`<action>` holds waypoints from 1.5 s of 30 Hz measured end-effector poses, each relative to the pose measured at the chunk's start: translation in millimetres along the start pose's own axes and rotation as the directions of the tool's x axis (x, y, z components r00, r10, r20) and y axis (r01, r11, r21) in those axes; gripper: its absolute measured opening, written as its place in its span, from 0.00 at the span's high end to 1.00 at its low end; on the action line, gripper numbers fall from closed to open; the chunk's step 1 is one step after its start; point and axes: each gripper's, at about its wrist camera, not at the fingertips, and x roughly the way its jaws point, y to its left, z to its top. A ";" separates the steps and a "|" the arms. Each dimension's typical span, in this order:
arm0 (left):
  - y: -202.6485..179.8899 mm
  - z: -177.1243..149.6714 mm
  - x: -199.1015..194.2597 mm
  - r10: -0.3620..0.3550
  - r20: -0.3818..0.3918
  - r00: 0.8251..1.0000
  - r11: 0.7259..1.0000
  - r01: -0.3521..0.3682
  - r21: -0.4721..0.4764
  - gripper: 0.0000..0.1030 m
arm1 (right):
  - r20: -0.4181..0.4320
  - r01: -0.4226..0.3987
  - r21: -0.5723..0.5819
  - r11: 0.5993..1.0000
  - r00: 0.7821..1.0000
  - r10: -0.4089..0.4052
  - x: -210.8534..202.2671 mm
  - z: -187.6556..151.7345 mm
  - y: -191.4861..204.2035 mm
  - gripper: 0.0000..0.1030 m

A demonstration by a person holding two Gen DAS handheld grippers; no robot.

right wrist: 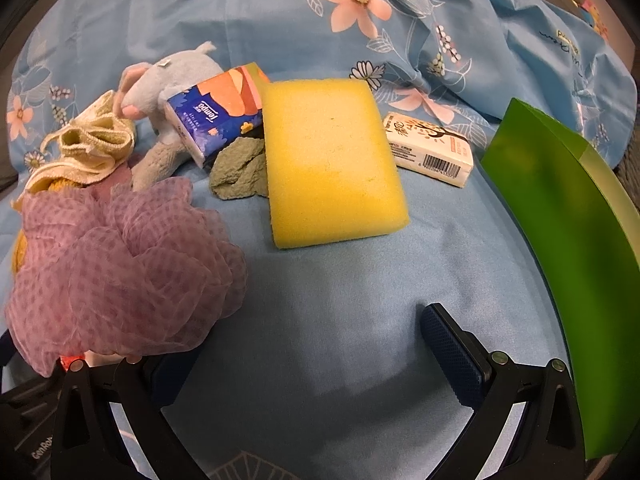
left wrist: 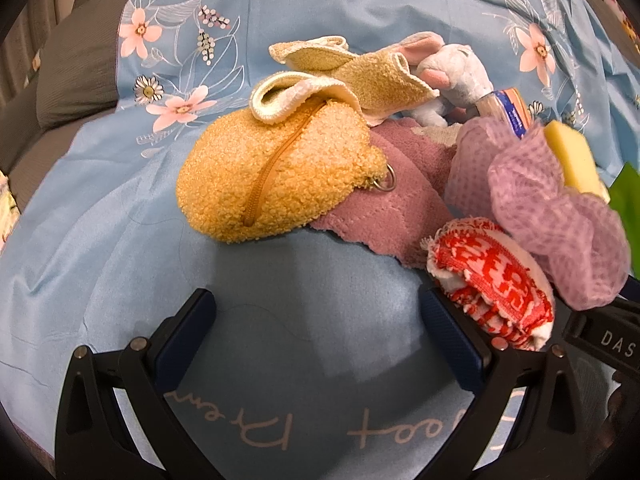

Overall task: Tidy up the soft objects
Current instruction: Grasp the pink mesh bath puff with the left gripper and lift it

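Observation:
A pile of soft things lies on a blue flowered sheet [left wrist: 100, 208]. In the left wrist view my left gripper [left wrist: 316, 316] is open over bare sheet, just short of a fuzzy yellow zip pouch [left wrist: 276, 172]. A red-and-white cloth [left wrist: 496, 280] rests against its right finger. A mauve towel [left wrist: 404, 184], cream washcloths [left wrist: 360, 76], a grey plush toy [left wrist: 456, 72] and a purple mesh puff [left wrist: 540, 200] lie beyond. In the right wrist view my right gripper [right wrist: 316, 340] is open and empty; the purple puff [right wrist: 120, 268] hides its left fingertip. A yellow sponge [right wrist: 332, 160] lies ahead.
A blue tissue pack [right wrist: 212, 116] leans on the plush toy [right wrist: 176, 80], with a green-grey cloth [right wrist: 240, 168] under the sponge's edge. A white tissue pack [right wrist: 430, 146] lies to the sponge's right. A green container wall [right wrist: 568, 232] stands at the right. Dark cushions [left wrist: 72, 64] edge the sheet at left.

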 end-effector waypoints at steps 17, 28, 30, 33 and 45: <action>6.8 34.1 -77.4 -0.395 0.051 0.917 0.916 0.398 -0.056 0.09 | 0.063 -0.488 0.209 0.848 0.872 0.486 -74.5 49.5 -51.3 0.09; -40.7 46.3 -50.3 -0.446 -0.033 0.895 0.895 0.444 -0.055 0.44 | -0.081 -0.565 0.366 0.740 0.773 0.630 -15.6 48.9 -33.1 0.32; -48.5 45.4 -47.7 -0.431 -0.049 0.901 0.902 0.431 -0.021 0.51 | -0.112 -0.553 0.400 0.731 0.762 0.638 -1.8 45.7 -31.4 0.33; -55.9 43.8 -45.9 -0.446 -0.045 0.894 0.895 0.447 0.003 0.59 | -0.136 -0.543 0.418 0.728 0.755 0.642 10.3 43.1 -25.6 0.50; -87.4 43.6 -80.6 -0.551 0.030 0.834 0.833 0.547 0.086 0.81 | -0.043 -0.586 0.435 0.684 0.745 0.665 -5.9 39.8 -46.2 0.87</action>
